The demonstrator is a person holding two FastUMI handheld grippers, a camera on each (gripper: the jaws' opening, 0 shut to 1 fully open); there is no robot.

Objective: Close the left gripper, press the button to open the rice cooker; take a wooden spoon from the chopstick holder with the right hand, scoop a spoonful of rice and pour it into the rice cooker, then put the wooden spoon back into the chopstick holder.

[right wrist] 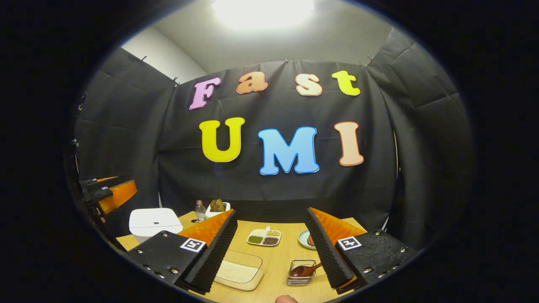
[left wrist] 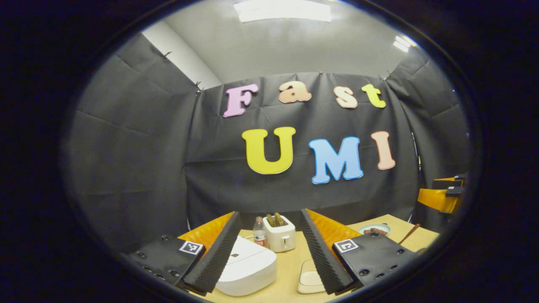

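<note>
White rounded-square rice cooker (left wrist: 246, 265), lid shut, sits on the wooden table at bottom centre-left of the left gripper view; also at lower left of the right gripper view (right wrist: 154, 223). Dark brown wooden spoon (right wrist: 304, 270) lies tilted in a small wire chopstick holder (right wrist: 301, 273), bottom centre-right of the right gripper view. Clear rectangular container of white rice (right wrist: 238, 269) at bottom centre, left of the holder.

Glaring ceiling lamp (right wrist: 264, 10) overhead; fisheye edges bend, sharp focus.
</note>
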